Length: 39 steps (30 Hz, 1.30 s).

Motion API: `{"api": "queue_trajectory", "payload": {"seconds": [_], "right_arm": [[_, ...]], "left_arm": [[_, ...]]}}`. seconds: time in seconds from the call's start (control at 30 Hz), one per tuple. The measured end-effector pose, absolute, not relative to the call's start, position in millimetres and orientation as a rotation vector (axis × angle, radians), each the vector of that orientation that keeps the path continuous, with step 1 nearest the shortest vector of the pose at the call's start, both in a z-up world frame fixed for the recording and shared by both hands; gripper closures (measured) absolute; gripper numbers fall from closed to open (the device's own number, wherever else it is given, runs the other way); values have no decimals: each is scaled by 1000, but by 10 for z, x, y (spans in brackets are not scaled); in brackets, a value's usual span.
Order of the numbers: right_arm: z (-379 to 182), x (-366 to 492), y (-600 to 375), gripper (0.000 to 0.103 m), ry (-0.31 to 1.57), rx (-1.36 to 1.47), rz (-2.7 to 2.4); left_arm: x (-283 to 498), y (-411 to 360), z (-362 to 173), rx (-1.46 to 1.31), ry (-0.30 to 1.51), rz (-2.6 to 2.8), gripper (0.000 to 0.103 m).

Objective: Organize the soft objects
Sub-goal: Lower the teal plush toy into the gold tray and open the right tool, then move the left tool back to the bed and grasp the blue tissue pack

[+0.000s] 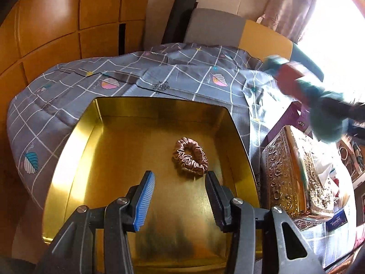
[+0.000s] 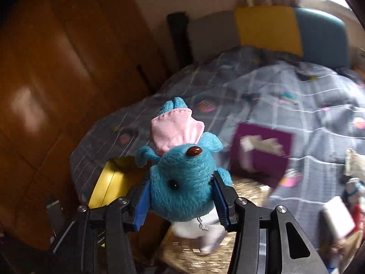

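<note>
A brown satin scrunchie point(image 1: 191, 158) lies inside an open gold tin box point(image 1: 75, 150) on the bed. My left gripper point(image 1: 180, 196) is open and empty, hovering over the box just short of the scrunchie. My right gripper point(image 2: 181, 196) is shut on a blue plush mouse point(image 2: 182, 180) with a pink dress, held in the air above the bed. The plush and right gripper show blurred at the right of the left wrist view point(image 1: 319, 100). A corner of the gold box point(image 2: 111, 178) shows below the plush.
A grey patterned quilt point(image 1: 159, 75) covers the bed. An ornate gold tissue box point(image 1: 294, 178) stands right of the tin. A purple box point(image 2: 262, 150) lies on the quilt. Wooden wardrobe doors point(image 1: 57, 22) stand at left. A headboard point(image 2: 267, 27) is behind.
</note>
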State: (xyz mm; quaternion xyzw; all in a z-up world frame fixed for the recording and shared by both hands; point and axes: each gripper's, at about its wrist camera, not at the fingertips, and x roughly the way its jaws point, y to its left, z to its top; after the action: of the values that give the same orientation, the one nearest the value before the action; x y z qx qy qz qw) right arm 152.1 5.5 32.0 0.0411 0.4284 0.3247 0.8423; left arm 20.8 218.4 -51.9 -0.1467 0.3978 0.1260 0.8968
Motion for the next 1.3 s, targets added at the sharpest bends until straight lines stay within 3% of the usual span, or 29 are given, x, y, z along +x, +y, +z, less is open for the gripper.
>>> {"api": "queue_trajectory", "payload": {"seconds": [0.23,0.37,0.53,0.77,1.3], "right_arm": [[-146,1442,901,50,1002,-45,716],[-328,1456,1144,38,1003,-103,694],[-437,1487,1177,33,1010,-97,699],[-385,1359,1032,30,979,-85,683],[65,892,198,18,723,-99,561]], "left_arm": [[42,2204,-364,-264,768,282,57],[-4,2227,-317,-264,755,279,57],[-33,2226,-296,-260,746,279,57],[-72,2143,-227,-214,716,283,57],[-176,1734,36,-67,631,229,57]]}}
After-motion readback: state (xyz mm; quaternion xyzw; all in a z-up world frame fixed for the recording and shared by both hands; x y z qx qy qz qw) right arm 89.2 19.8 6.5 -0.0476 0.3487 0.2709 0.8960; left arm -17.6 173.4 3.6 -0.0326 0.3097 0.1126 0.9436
